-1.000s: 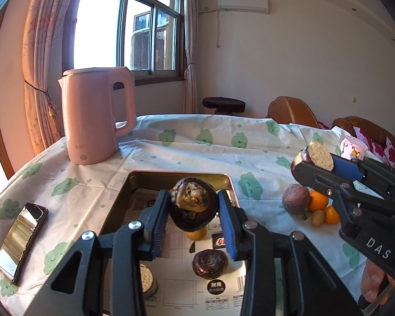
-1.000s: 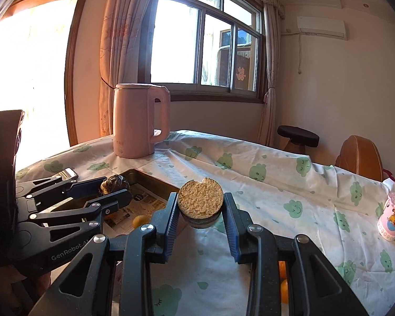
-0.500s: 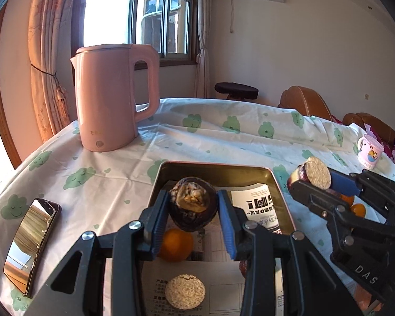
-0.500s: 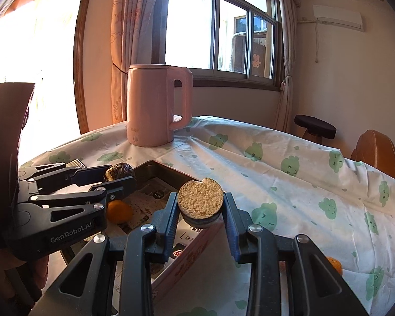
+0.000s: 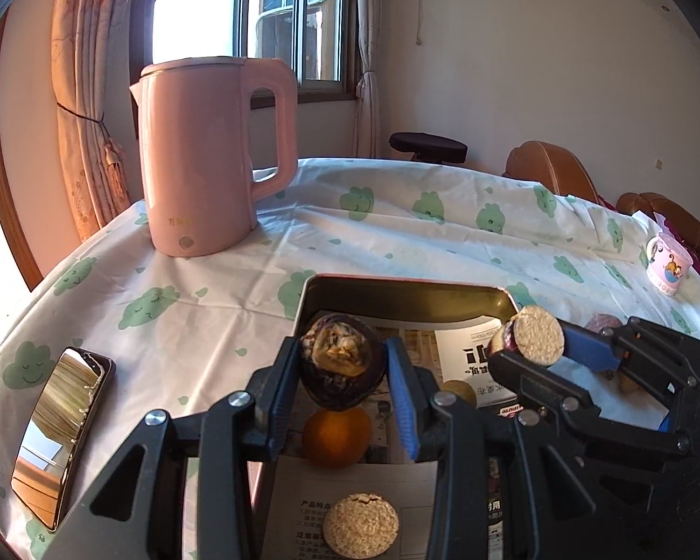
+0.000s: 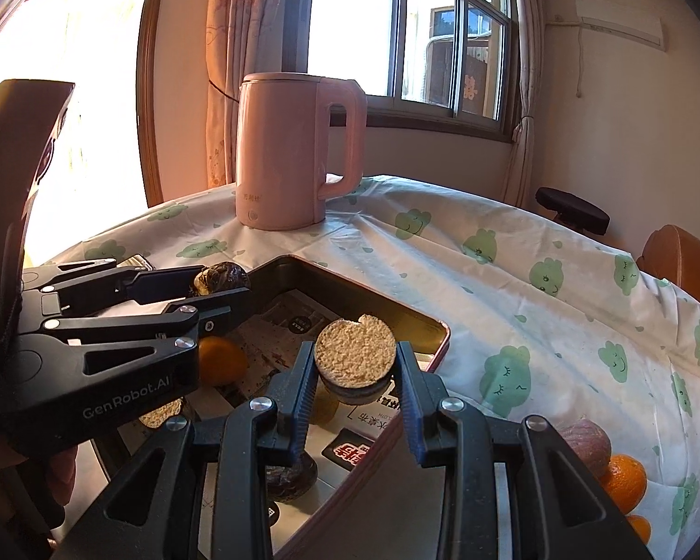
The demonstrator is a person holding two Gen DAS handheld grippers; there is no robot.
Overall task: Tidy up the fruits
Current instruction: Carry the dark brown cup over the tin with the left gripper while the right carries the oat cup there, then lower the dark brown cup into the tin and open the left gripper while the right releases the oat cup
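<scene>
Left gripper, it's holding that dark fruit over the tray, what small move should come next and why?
Probably lower it a little, then open. The left gripper holds the dark fruit above the tray, right over an orange, so easing toward the bare paper behind the orange first looks wiser.

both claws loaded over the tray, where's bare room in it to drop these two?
Free: paper liner along the tray far wall, beyond the orange. Crowded: near half, with the orange, a cut fruit half and a dark fruit. Left claw and right claw hang above.
</scene>
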